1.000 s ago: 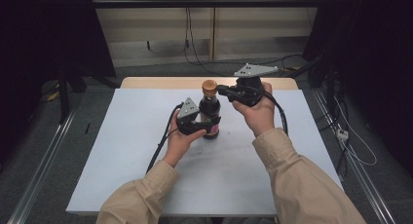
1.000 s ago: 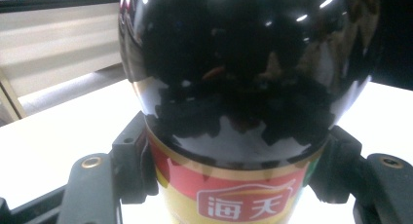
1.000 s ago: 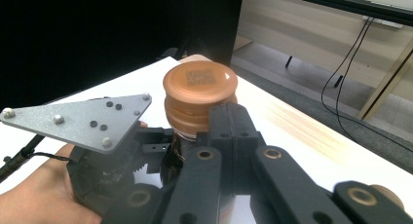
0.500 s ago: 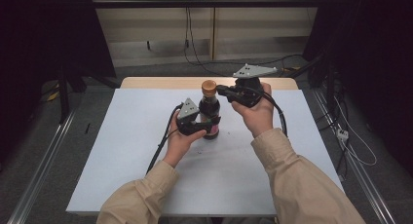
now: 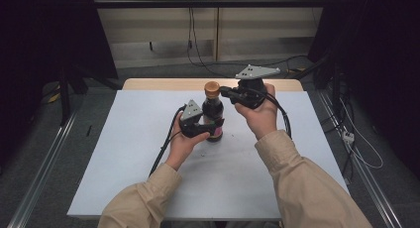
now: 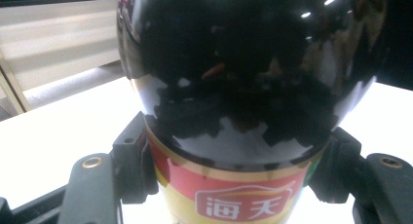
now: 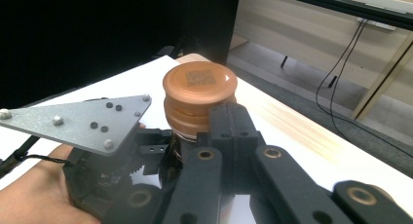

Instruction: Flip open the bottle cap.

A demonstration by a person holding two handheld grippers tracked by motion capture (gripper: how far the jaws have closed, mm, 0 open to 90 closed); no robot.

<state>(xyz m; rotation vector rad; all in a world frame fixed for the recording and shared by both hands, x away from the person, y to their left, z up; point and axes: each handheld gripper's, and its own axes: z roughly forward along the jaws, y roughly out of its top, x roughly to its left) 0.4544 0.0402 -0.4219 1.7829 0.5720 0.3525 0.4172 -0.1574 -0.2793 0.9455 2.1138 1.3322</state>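
Left fingers (image 5: 214, 127) clamp the bottle (image 5: 213, 109); right fingers (image 5: 224, 91) touch its cap (image 5: 212, 87).

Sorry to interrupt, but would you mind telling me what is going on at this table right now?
A person is working on a dark sauce bottle that stands upright on the white table. The left gripper has its jaws clamped around the bottle's body at the label, steadying it. The right gripper reaches in from the side at the neck, its jaws shut just below the brown cap. The cap is on the bottle.
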